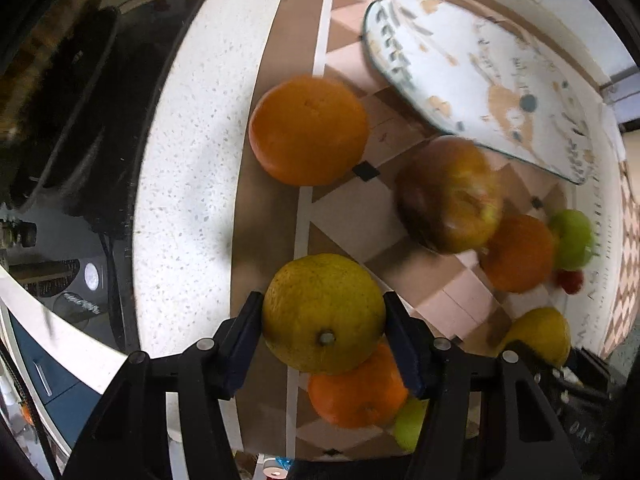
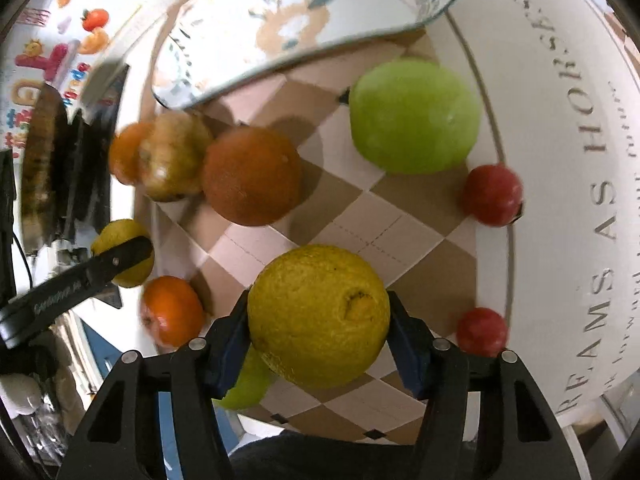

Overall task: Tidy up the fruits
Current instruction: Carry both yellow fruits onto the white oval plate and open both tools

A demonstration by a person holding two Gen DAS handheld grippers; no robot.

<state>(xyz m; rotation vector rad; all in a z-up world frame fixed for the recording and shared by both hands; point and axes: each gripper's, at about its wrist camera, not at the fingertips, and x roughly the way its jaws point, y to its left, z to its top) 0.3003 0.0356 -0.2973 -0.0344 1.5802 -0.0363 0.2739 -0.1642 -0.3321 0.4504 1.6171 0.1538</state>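
My left gripper (image 1: 323, 316) is shut on a yellow-green citrus (image 1: 323, 312), held above the checkered mat (image 1: 348, 216). Under it lie an orange (image 1: 358, 392) and a green apple (image 1: 410, 424). Farther off are an orange (image 1: 308, 130), a red-green apple (image 1: 450, 196), another orange (image 1: 518, 252) and a green apple (image 1: 572, 236). My right gripper (image 2: 318, 316) is shut on a yellow lemon (image 2: 318, 316) above the mat (image 2: 384, 220). The right wrist view shows a green apple (image 2: 414, 116), an orange (image 2: 252, 176), two small red fruits (image 2: 492, 194) (image 2: 482, 332) and the left gripper (image 2: 80, 280) holding its citrus (image 2: 120, 240).
A floral-patterned plate (image 1: 480, 76) (image 2: 304, 24) lies at the far end of the mat. A white speckled counter (image 1: 188, 152) borders the mat on the left, with a black stovetop (image 1: 80, 128) beyond it. A white lettered cloth (image 2: 580, 200) lies right of the mat.
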